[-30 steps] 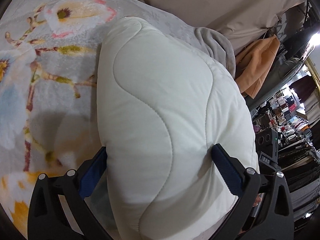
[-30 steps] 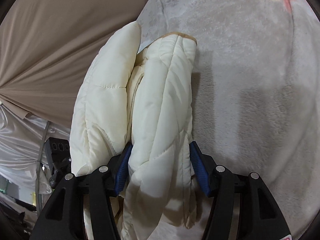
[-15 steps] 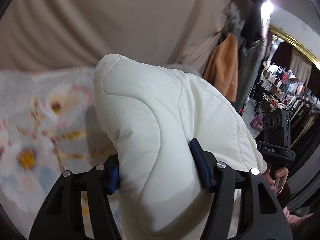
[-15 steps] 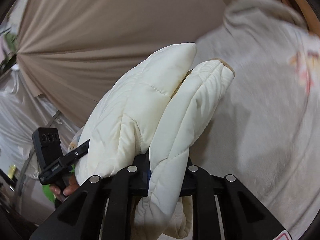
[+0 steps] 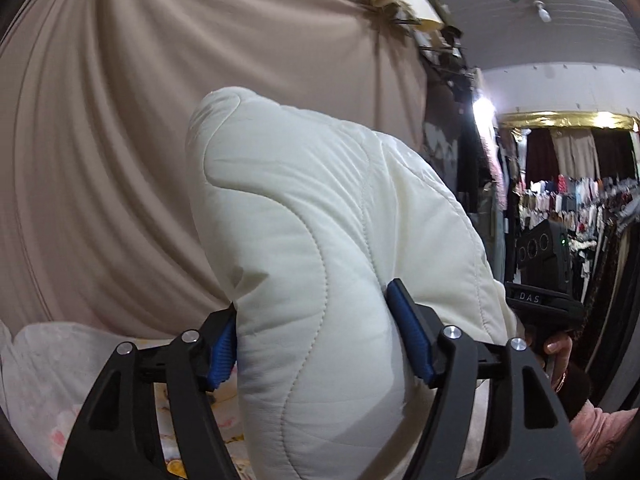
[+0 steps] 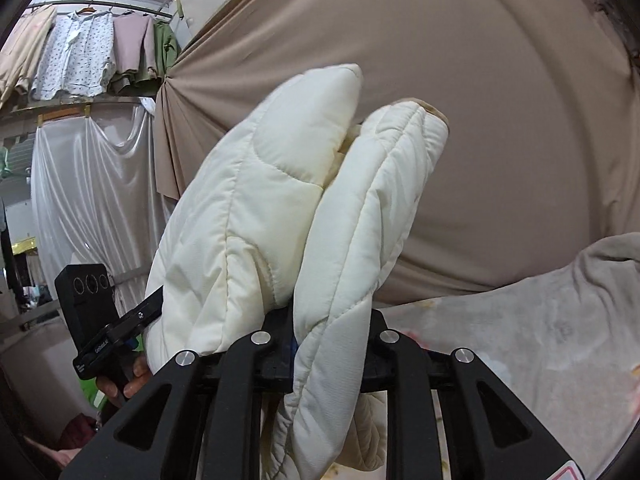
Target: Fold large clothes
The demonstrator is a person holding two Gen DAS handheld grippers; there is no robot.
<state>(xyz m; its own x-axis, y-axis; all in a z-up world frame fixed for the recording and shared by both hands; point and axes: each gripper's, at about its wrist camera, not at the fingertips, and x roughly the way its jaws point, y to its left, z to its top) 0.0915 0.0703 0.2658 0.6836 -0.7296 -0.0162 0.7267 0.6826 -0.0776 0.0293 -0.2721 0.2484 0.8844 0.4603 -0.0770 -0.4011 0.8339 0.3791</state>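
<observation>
A tan draped curtain [image 5: 100, 160] now fills most of both views; a second ago the floral blanket [image 6: 540, 320] did, and it has slid to the lower edges. The left tool [image 5: 312, 344] clamps the cream quilted jacket [image 5: 320, 240], centre frame. The right tool [image 6: 328, 344] has narrowed, pinching a folded jacket edge.

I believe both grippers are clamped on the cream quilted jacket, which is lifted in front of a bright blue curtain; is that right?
Not quite: the curtain is beige, not bright blue, as both wrist views show. The rest holds: the left gripper and the right gripper are each clamped on the cream quilted jacket, which is lifted in front of it.
</observation>
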